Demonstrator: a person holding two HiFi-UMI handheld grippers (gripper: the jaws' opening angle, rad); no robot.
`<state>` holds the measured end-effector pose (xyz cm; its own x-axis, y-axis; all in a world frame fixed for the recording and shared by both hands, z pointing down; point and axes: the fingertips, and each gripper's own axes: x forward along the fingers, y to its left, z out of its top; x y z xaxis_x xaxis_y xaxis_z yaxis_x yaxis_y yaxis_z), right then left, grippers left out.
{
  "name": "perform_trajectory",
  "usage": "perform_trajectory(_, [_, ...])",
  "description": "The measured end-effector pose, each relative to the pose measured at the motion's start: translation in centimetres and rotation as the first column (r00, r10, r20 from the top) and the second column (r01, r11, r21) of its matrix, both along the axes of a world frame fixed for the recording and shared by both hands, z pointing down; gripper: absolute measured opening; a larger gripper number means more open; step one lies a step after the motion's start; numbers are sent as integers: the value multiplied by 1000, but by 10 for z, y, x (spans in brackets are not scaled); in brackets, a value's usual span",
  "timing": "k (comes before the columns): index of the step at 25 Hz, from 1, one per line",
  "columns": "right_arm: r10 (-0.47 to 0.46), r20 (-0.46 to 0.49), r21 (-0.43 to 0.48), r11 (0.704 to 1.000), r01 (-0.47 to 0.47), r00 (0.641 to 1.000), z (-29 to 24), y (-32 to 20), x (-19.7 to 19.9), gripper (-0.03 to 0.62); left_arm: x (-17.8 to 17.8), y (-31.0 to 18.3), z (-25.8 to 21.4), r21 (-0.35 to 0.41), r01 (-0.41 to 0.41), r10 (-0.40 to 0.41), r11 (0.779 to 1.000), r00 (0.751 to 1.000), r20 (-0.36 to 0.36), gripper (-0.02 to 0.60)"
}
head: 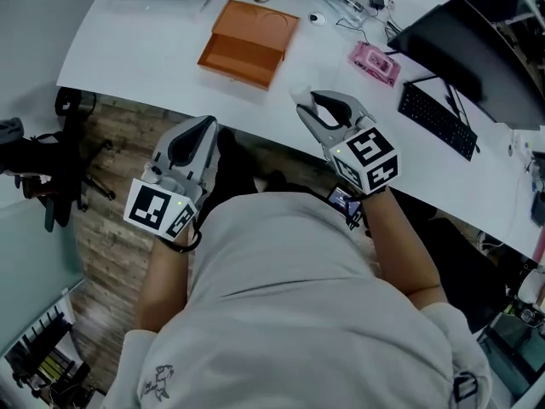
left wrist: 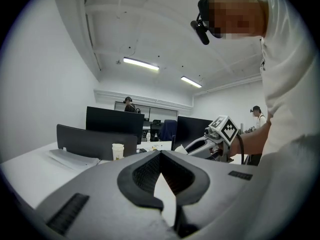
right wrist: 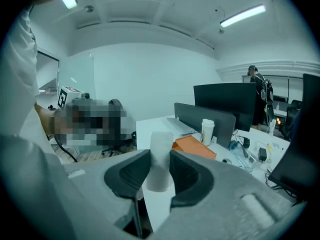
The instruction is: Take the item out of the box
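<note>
1. Left gripper [head: 207, 126]: held over the wooden floor [head: 111, 135], just short of the white table [head: 153, 49]. Its own view [left wrist: 160, 154] shows the 2 tips met, with nothing between them. Only this view takes in the right gripper [left wrist: 181, 149] from the side, with its marker cube [left wrist: 225, 128] raised.

2. Orange box [head: 249, 43]: lies on the table ahead of both grippers, touched by neither. The head view gives its top face. The right gripper view gives it low and slantwise [right wrist: 194, 146], beside a paper cup [right wrist: 207, 131].

3. Item [right wrist: 161, 139]: a pale, whitish cylinder, out of the box and well apart from it. It stands upright between the right gripper's pads, its upper end past the tips. Only the right gripper view shows it plainly. In the head view it is lost against the white table.

4. Right gripper [head: 305, 107]: at the near table edge, jaws clamped on the item.

5. Far right, head view only: a pink object [head: 375, 62] and a keyboard [head: 438, 119].
</note>
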<state>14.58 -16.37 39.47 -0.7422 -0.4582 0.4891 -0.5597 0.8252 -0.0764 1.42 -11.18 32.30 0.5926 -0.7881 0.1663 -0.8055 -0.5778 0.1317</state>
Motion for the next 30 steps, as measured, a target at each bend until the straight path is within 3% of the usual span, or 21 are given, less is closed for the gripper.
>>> perform_trajectory(7, [-32, 73, 61, 998, 28, 997, -41, 44, 6, 123, 2, 36, -38, 45, 21, -21, 999, 1000, 4, -3])
perform_trajectory(16, [0, 112, 97, 995, -11, 994, -60, 78, 1, 123, -4, 60, -47, 43, -31, 30, 999, 999, 10, -3])
perform_trajectory(30, [85, 117, 160, 982, -104, 989, -85, 148, -45, 123, -63, 128, -55, 63, -96, 97, 993, 995, -7, -3])
